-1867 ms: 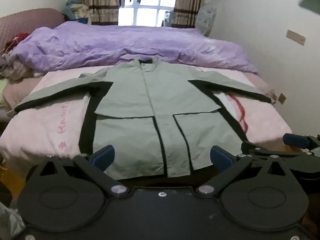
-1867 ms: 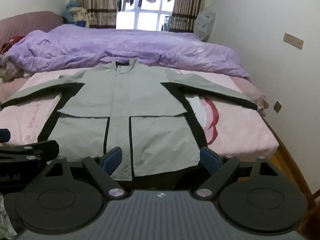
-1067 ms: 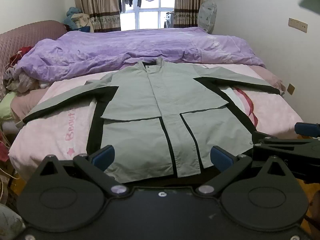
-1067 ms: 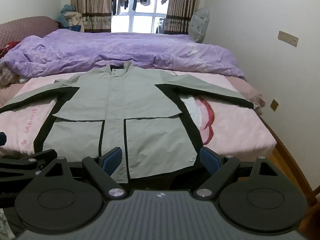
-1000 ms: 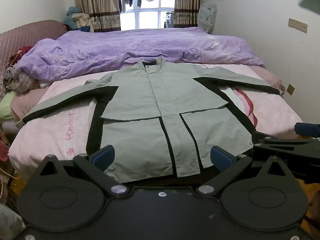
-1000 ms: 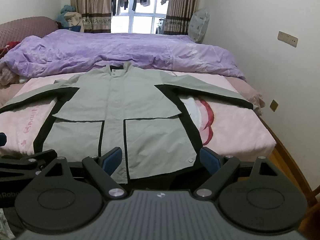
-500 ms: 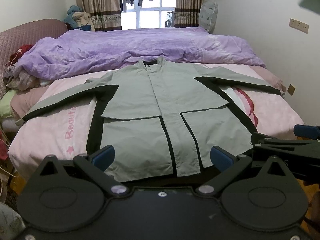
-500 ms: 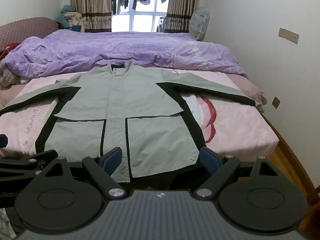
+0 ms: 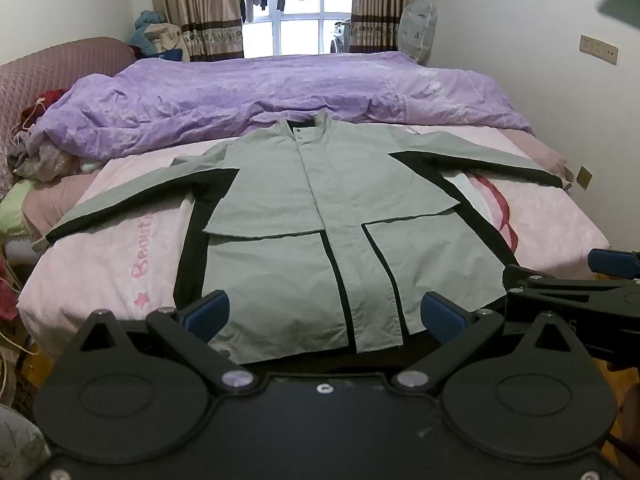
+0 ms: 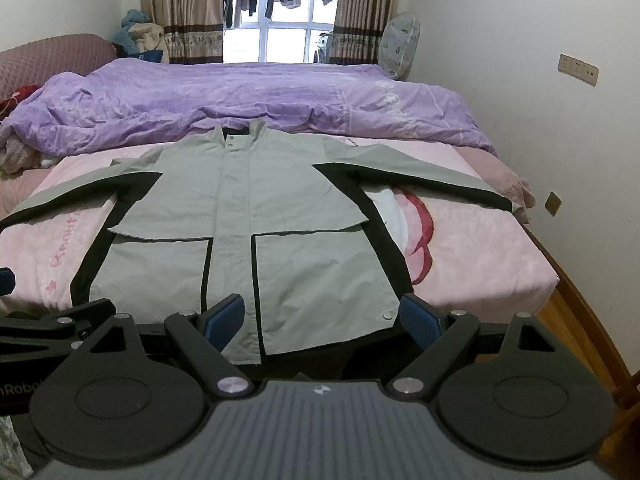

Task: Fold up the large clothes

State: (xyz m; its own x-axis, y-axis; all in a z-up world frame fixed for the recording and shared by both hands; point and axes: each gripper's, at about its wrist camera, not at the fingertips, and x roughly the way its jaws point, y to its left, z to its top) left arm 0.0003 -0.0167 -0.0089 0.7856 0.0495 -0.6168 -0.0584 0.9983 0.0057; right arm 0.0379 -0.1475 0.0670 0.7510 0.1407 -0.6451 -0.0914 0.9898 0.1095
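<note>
**user1:** Tongs check first: left tongs (image 9: 324, 316) are spread wide with nothing between the blue pads (image 9: 206, 314), just hanging off the foot end of the bed (image 9: 560, 224). Right tongs (image 10: 322, 318) are the same, gaping wide and holding nothing. Neither one touches the fabric.

**user2:** And the jacket?

**user1:** Grey-green jacket (image 9: 320, 208) with black side panels lies flat, front up, on the pink sheet (image 9: 132, 248). Collar (image 9: 306, 126) points to 12 o'clock, hem toward 6 o'clock, close to the tongs. Both sleeves are stretched out: one runs toward 9 o'clock, the other toward 3 o'clock, nearly to the bed's edge. Front placket looks closed, and I can see a snap at the collar.

**user2:** What's behind it?

**user1:** Crumpled purple duvet (image 9: 280, 92) fills the far half of the bed at 12 o'clock, and the collar sits just beside its edge. Past that there's a window (image 9: 298, 26) with brown curtains (image 9: 192, 12), and laundry hanging outside the glass. A covered fan (image 9: 418, 30) stands at about 1 o'clock by the white wall.

**user2:** Can the cameras see each other?

**user1:** Yeah. From the left wrist view the right tongs poke in at 3 o'clock, and from the right wrist view the left ones show at 9 o'clock. So they're side by side. A pile of clothes (image 9: 36, 156) sits at 9 o'clock beside the duvet. Pink sheet has some lettering, partly covered by the sleeve.
</note>
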